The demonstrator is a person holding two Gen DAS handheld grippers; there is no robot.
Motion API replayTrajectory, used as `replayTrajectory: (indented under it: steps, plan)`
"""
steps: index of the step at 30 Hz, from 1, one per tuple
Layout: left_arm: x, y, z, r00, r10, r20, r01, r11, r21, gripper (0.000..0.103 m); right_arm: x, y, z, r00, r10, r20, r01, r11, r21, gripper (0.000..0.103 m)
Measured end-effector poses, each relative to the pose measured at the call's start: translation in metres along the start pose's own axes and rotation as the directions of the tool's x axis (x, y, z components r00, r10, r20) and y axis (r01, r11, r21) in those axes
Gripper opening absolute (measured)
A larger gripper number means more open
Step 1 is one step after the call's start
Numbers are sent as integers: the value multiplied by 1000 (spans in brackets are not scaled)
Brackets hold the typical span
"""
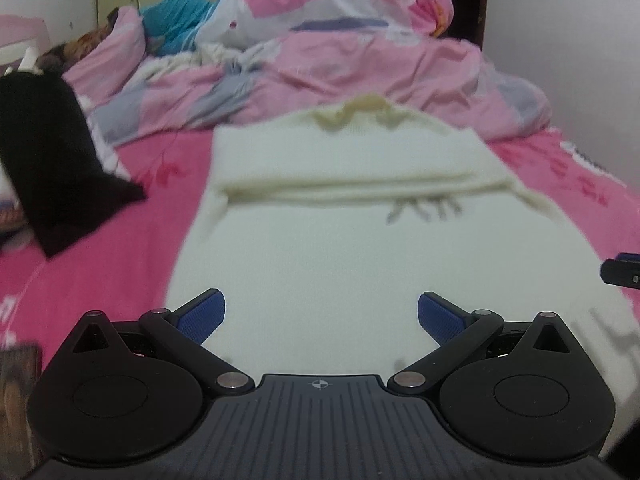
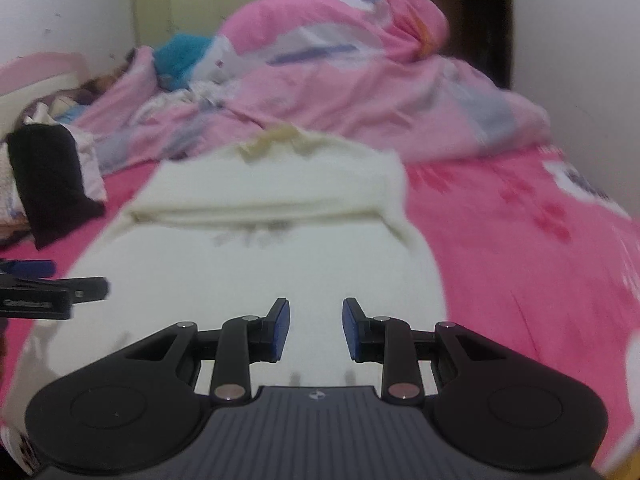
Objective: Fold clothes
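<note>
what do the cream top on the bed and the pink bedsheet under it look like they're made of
Cream top: probably a soft knit or fleece, matte; its folded-over layer sits thick with rounded edges, though blur hides any weave.
Pink bedsheet: likely thin woven cotton or polyester, matte, lying flat with a printed red flower pattern.

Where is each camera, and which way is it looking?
Left wrist: sits on the left gripper, looking down the bed over the cream top; its open fingers show, right gripper at the edge.
Right wrist: sits on the right gripper, facing the same way; its part-open fingers show, left gripper at the edge.
Shared: top, bed, pink quilt.
</note>
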State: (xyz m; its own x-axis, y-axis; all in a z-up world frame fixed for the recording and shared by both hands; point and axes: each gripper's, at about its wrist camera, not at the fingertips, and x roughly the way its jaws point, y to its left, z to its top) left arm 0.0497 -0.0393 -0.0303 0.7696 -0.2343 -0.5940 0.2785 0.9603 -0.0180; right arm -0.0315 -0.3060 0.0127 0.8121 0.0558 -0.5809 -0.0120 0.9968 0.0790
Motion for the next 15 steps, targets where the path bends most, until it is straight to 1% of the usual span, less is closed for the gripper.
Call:
replayTrajectory:
  steps: [2,5,7,9,11,15]
  plan:
    - [10,3,22,999,-6,33,6,1000,-1,103,9,3,20,999,36,24,-35,999,-21,30]
    - [34,7,56,996,-7,86,8,1000,-11,103,32,4,59,994,95,59,-93,995,-36,30]
    - [57,10,82,995,-2,104,6,999,-46,103,55,-1,89,988,138,73,-138,990,-10,30]
    - [82,16,107,992,7,123,5,995,-96,103,84,-7,121,981,178,81,-181,983,24,30]
    - [112,21,130,989,15,150,5,992,-129,103,122,-14,151,978,192,82,-198,978,68,30]
    - [178,29,166,987,52,151,-30,989,-142,103,204,-31,199,976,212,53,-218,960,175,31]
